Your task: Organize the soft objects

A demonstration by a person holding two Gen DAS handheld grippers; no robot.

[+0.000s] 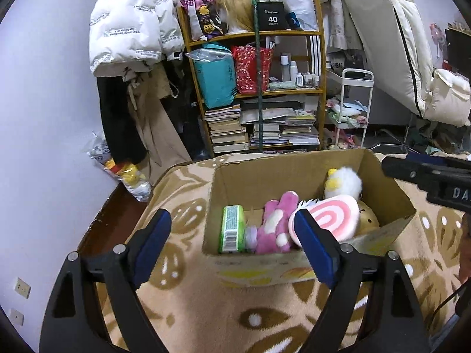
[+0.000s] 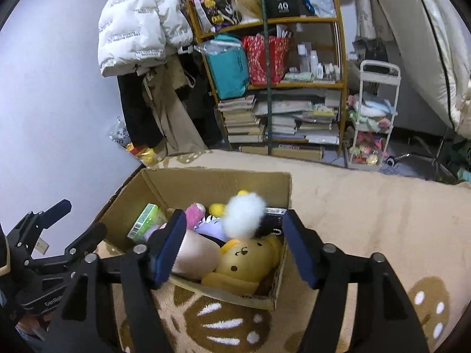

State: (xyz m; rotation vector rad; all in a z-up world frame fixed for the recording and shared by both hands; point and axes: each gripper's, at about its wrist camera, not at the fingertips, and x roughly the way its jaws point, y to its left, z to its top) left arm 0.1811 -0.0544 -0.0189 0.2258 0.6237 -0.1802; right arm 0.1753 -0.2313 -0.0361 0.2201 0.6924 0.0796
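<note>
Both claws, left (image 1: pixel 232 244) and right (image 2: pixel 232 250), stand apart, empty, over the box (image 1: pixel 385 188). The toys (image 2: pixel 247 259) inside are light and soft; pinch their bulk.

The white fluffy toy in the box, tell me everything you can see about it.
The white toy is a fluffy plush with long fur and a yellow beak-like patch. It sits upright toward the far right corner of the cardboard box, highest in the pile. It leans on the yellow bear and touches the pink swirl cushion. No gripper touches it.
</note>
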